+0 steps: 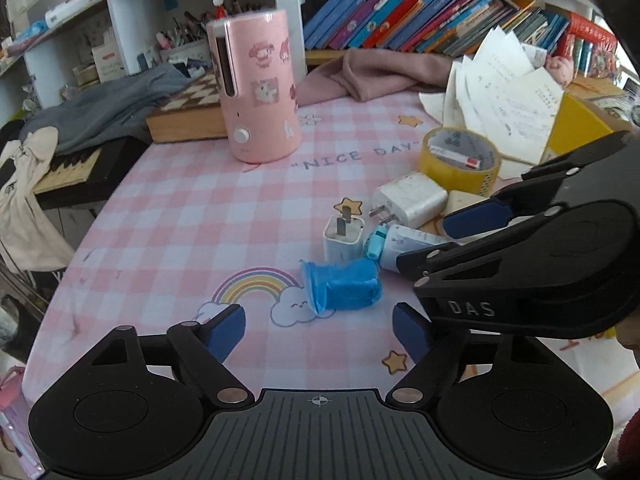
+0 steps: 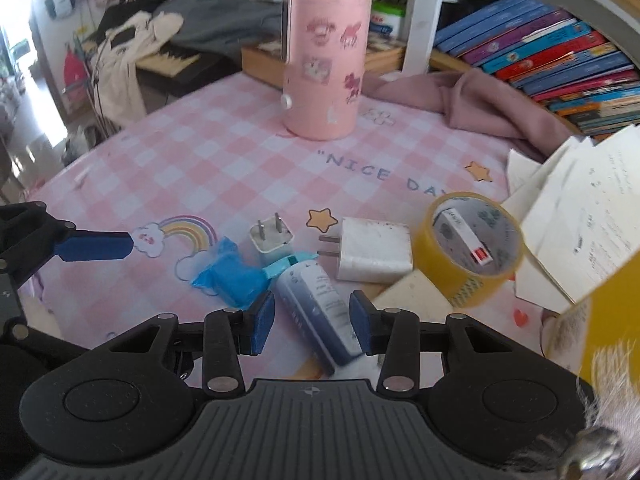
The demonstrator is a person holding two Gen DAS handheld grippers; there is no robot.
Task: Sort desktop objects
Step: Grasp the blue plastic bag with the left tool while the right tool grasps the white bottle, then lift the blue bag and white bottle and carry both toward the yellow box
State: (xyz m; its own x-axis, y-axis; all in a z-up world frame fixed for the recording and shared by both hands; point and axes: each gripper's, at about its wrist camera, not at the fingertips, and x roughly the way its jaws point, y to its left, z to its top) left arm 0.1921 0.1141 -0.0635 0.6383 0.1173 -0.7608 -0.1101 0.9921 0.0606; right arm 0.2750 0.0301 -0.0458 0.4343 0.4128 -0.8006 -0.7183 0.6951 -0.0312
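Observation:
A blue wrapped packet (image 1: 346, 288) (image 2: 234, 278), a small white plug (image 1: 343, 234) (image 2: 272, 236), a larger white charger (image 1: 410, 200) (image 2: 374, 254) and a blue-white tube (image 1: 404, 244) (image 2: 320, 304) lie together on the pink checked mat (image 1: 180, 216) (image 2: 180, 160). My left gripper (image 1: 318, 330) is open, just in front of the blue packet. My right gripper (image 2: 312, 322) is open with its fingers on either side of the tube, not closed on it; it also shows in the left wrist view (image 1: 448, 240).
A yellow tape roll (image 1: 460, 160) (image 2: 468, 248) holds a small white box. A tall pink cylinder (image 1: 260, 88) (image 2: 326, 60) stands at the back. Loose papers (image 1: 508, 96) (image 2: 580, 216), a pink cloth (image 1: 372, 72), books (image 1: 420, 12) and a yellow box (image 1: 576, 128) lie to the right.

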